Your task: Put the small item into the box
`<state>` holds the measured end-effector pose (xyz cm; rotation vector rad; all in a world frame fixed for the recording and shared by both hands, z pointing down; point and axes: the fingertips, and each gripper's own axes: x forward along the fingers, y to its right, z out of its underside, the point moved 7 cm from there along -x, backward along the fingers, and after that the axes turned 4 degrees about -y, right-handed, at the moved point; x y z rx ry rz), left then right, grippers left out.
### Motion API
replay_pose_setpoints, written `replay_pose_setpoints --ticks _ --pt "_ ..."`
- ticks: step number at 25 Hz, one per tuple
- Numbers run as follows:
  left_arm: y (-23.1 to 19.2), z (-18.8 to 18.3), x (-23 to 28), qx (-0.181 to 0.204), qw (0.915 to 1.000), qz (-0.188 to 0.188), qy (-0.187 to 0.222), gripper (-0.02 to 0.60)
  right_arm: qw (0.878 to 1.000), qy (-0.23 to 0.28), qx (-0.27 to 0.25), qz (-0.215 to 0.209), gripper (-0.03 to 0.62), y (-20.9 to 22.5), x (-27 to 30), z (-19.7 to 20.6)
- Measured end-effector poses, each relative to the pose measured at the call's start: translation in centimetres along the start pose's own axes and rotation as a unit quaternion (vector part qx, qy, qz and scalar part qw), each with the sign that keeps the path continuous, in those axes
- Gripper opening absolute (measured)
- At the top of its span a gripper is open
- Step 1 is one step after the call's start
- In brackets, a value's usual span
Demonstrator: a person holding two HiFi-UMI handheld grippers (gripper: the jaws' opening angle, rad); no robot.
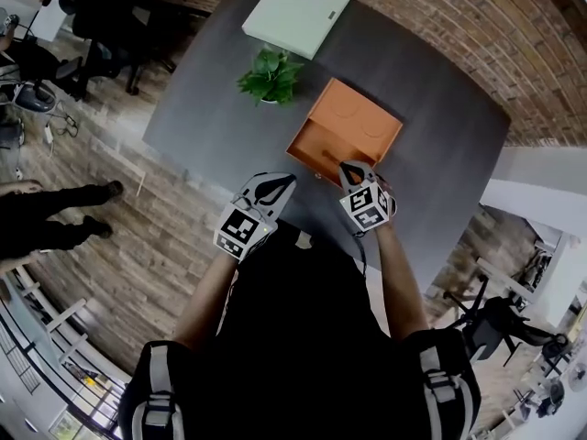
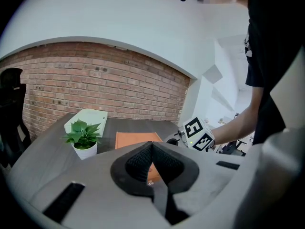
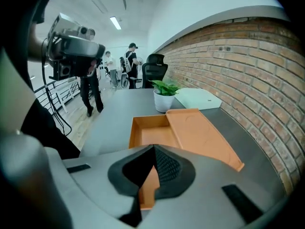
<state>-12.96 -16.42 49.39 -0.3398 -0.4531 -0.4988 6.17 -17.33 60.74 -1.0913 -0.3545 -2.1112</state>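
The orange box (image 1: 316,145) lies open on the dark table (image 1: 440,154), with its flat lid (image 1: 359,117) spread to the right. In the right gripper view the box's empty tray (image 3: 151,133) sits just ahead of my right gripper (image 3: 154,148), which is shut with nothing between its jaws. My right gripper (image 1: 351,168) hovers over the box's near edge. My left gripper (image 1: 275,183) is beside it to the left, also shut, with nothing seen in it (image 2: 151,146). A tiny pale speck (image 2: 150,182) shows by the box's front wall; I cannot tell what it is.
A potted plant (image 1: 271,76) and a white flat box (image 1: 298,12) stand beyond the orange box. Office chairs (image 1: 101,16) are at the far left. A person's legs (image 1: 55,214) are on the wooden floor left of the table.
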Motion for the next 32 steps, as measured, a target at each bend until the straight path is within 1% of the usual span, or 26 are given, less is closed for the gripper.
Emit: replay_pose_setpoints --ticks 6,10,13,19,23,32 --pt "1.4 0.0 0.3 0.001 0.9999 -0.01 0.008 0.023 0.997 0.07 0.012 0.008 0.025 -0.3 -4.5 -1.5" --pt "2.7 0.0 0.5 0.003 0.9998 -0.019 0.006 0.023 0.995 0.101 -0.004 0.012 0.025 -0.7 -7.4 -2.1" --pt "3.9 0.0 0.6 0.004 0.9996 -0.026 0.006 0.023 0.993 0.116 -0.014 0.011 0.025 -0.9 -9.0 -1.7" --pt "6.1 -0.2 1.2 0.008 0.9989 -0.044 0.015 0.023 0.99 0.143 -0.003 0.001 0.025 -0.9 -10.7 -0.3" --pt "7.6 -0.1 1.0 0.01 0.9983 -0.055 0.016 0.023 0.987 0.159 -0.01 -0.007 0.025 -1.3 -11.5 0.3" --pt "10.8 0.1 0.4 0.01 0.9968 -0.078 0.018 0.023 0.983 0.182 -0.005 -0.018 0.025 -1.3 -13.8 1.3"
